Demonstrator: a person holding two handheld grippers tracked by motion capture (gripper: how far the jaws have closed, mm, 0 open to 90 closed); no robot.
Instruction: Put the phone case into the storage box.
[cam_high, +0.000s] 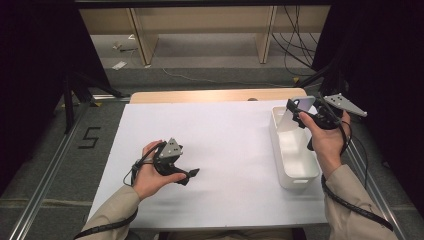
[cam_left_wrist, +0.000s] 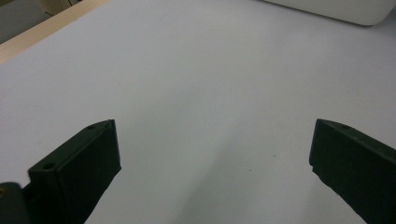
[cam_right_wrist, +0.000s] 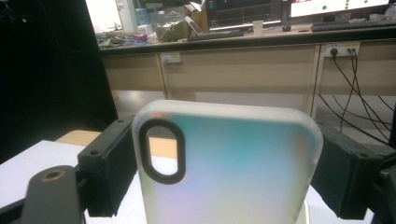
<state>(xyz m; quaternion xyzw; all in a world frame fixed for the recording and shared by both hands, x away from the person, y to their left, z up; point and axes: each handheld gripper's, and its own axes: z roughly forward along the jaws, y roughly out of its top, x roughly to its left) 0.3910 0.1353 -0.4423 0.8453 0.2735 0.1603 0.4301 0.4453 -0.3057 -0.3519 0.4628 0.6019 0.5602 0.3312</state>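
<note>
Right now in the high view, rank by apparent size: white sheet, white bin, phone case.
1. white sheet
2. white bin
3. phone case, held above the bin in the right gripper, partly hidden by it.

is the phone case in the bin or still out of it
Out. The right gripper holds the case between its jaws, raised above the bin's far end.

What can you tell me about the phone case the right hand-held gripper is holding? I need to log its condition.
The phone case is frosted, translucent, plastic-looking, with a pale blue-to-pink sheen, rounded corners and a black-ringed oval camera cutout near one top corner. It looks intact. It stands roughly upright, clamped by its two long edges between the right hand-held gripper's black jaws, lifted above the far end of the white bin. Its lower part is out of frame.
</note>
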